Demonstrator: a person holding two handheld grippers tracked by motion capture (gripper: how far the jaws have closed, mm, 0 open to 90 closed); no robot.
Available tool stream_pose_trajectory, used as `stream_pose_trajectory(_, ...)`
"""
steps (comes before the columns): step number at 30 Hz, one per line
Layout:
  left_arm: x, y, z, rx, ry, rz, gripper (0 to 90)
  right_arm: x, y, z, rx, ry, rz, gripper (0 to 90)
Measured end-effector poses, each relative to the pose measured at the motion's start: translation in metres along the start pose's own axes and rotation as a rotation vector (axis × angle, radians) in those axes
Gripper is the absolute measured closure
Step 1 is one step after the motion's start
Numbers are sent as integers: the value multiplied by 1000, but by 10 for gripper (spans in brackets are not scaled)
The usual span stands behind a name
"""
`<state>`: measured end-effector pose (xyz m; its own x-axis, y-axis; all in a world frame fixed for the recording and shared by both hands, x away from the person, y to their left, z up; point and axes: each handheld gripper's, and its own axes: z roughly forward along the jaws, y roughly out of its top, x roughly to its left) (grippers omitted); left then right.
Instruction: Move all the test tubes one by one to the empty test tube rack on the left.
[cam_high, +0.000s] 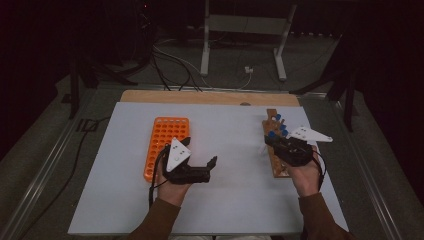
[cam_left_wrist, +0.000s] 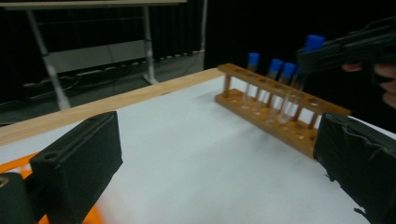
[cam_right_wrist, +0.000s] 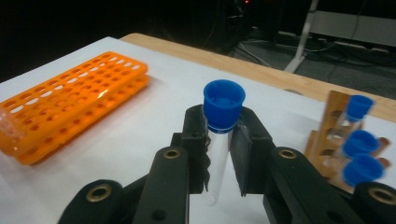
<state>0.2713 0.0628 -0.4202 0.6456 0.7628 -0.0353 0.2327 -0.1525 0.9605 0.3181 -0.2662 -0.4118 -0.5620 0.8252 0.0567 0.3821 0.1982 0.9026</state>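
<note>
My right gripper (cam_right_wrist: 223, 140) is shut on a clear test tube (cam_right_wrist: 217, 161) with a blue cap (cam_right_wrist: 224, 103), gripped just below the cap and held upright. In the high view the right gripper (cam_high: 272, 140) hovers over the wooden rack (cam_high: 274, 160) at the right of the mat. Three more blue-capped tubes (cam_left_wrist: 275, 65) stand in the wooden rack (cam_left_wrist: 299, 133). An empty orange rack (cam_high: 167, 142) lies at the left. My left gripper (cam_high: 202, 154) stands open just right of it, with nothing between its fingers (cam_left_wrist: 79, 163).
A white mat (cam_high: 240, 195) covers the table, with a bare wooden strip (cam_high: 200, 96) along the far edge. Beyond the table stand a metal frame (cam_high: 242, 22) and cables on the floor (cam_high: 175, 62). The mat's middle lies between the two racks.
</note>
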Motion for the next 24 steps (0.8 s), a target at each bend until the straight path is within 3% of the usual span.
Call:
stream_pose_trajectory(7,-15,0,24,44,-52,16,47,13,-1,8,12,55,-8,765)
stream_pose_trajectory(15,-26,-8,56,88,-118,-9,129,25,0,13,10,113,-2,765)
stream_pose_trajectory(20,-40,-13,76,125,-145,20,176,36,-2,18,25,149,-10,765)
stream_pose_trajectory(24,-46,-15,85,152,-141,26,363,42,-2,20,30,165,-21,765)
